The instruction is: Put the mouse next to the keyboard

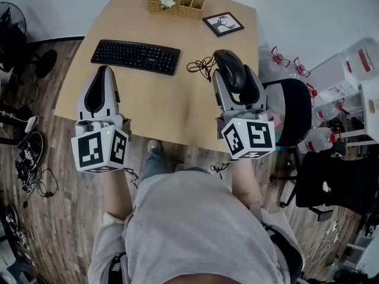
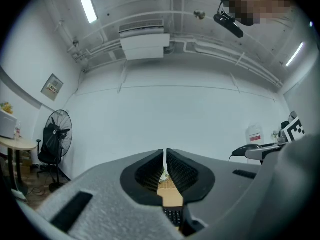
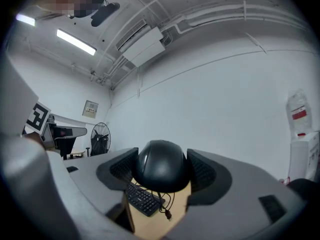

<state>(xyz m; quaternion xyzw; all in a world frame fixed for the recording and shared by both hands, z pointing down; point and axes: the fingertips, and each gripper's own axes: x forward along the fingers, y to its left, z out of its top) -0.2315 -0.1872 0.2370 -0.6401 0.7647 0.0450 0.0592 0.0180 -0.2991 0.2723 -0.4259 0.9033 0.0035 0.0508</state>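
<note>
Nearest us, the left gripper (image 1: pixel 105 70) hangs over the worktop's (image 1: pixel 166 108) near edge, its fingers (image 2: pixel 150 173) pressed together on nothing, out of the way by the look of it; the right gripper (image 1: pixel 234 73) has its fingers (image 3: pixel 202 173) clamped on the flanks of the black mouse (image 1: pixel 231 64), apparently held off the worktop; its cable (image 1: pixel 200 67) lies coiled just beside; further left sits the keyboard (image 1: pixel 135 56), with bare wood off its right end, a likely landing spot; basket (image 1: pixel 176 5) and picture frame (image 1: pixel 223 23) stand farthest back.

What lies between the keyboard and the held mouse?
The coiled cable of the mouse, on the table just right of the keyboard, in the head view.
</note>
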